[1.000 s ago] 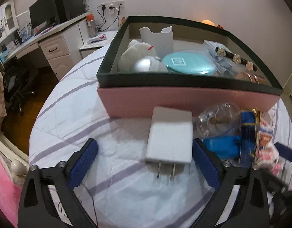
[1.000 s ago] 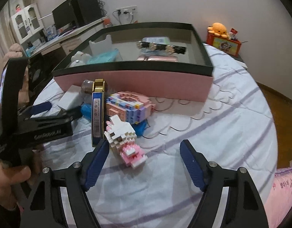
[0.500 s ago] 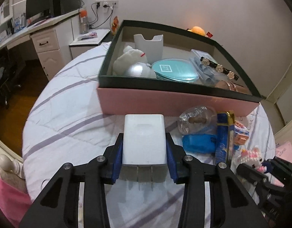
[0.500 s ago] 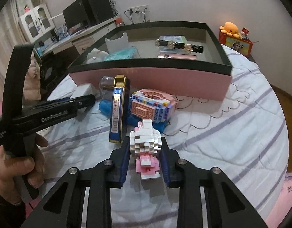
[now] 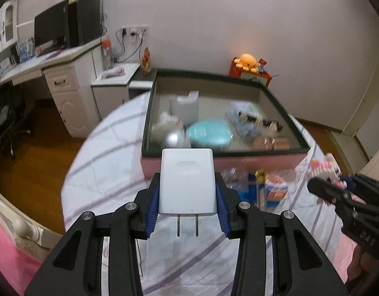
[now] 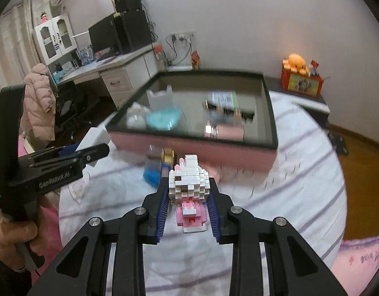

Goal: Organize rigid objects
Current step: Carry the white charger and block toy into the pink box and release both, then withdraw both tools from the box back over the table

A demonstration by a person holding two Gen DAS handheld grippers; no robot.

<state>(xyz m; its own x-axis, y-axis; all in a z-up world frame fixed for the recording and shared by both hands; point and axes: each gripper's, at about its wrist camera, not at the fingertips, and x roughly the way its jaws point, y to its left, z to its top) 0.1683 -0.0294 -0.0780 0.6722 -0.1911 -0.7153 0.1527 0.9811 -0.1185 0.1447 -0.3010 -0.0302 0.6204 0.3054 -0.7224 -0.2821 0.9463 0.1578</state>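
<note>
My left gripper [image 5: 187, 192] is shut on a white wall charger [image 5: 187, 180], prongs toward the camera, held above the bed in front of the pink box [image 5: 251, 164]. My right gripper [image 6: 188, 197] is shut on a white and pink brick figure [image 6: 188, 187], also lifted above the bed. The pink box with a dark rim [image 6: 189, 133] holds a teal round case [image 5: 208, 133], a white holder [image 5: 184, 107], a hair clip [image 5: 259, 123] and other items. Each gripper shows in the other's view: the right [image 5: 347, 197], the left [image 6: 66, 162].
On the bed before the box lie a clear bottle [image 5: 232, 175], a blue and gold lighter [image 5: 259, 185], a blue object [image 6: 152, 175] and a colourful brick block [image 5: 275, 190]. A desk [image 5: 54, 66] stands left. An orange plush [image 5: 247, 61] sits behind the box.
Both grippers closed on their objects, the charger and the brick figure, and have since lifted them off the bed, higher and toward the box.
</note>
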